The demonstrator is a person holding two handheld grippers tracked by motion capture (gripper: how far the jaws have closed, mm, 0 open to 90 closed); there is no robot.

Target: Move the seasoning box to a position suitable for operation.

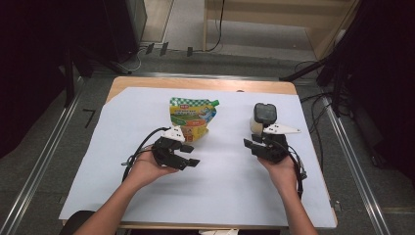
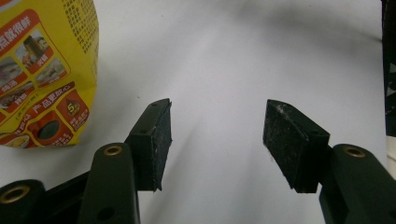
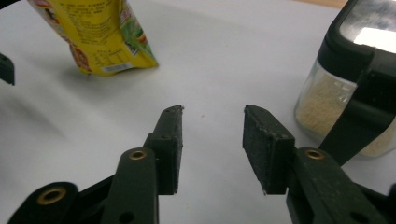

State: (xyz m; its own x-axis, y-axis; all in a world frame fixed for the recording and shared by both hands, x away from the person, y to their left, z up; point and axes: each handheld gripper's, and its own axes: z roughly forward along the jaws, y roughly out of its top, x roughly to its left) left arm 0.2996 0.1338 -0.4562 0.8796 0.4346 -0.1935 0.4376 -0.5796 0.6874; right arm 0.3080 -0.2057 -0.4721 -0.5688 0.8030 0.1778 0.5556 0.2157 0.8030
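Item, two grippers and two goods on a white sheet (image 1: 235, 186) covering the table. The left gripper (image 1: 188, 155) is sitting at lower centre-left of the high view with its jaws standing apart and gripping nothing; in the left gripper view bare sheet is showing between the pads (image 2: 156, 140). The yellow-and-green pouch (image 1: 192, 117) is lying just above it in the high view, spout corner toward the upper right, long axis running up the frame, its lower edge partly covered by the gripper's grey plate. In the left gripper view the pouch (image 2: 44, 74) is occupying the upper left, off to the side of the jaws rather than between them, so any grasp appears to be needing a swing toward that side. The right gripper (image 1: 255, 146) is resting at centre-right, jaws likewise parted and empty. The jar with the black lid (image 1: 264, 117) is standing just above it, holding pale granules; in the right gripper view the jar (image 3: 345, 93) is sitting at the upper right, cut off by the frame edge. Each hand is nearer its own item. Pouch print is too small to read; whether the pouch is touching the left gripper cannot be told.
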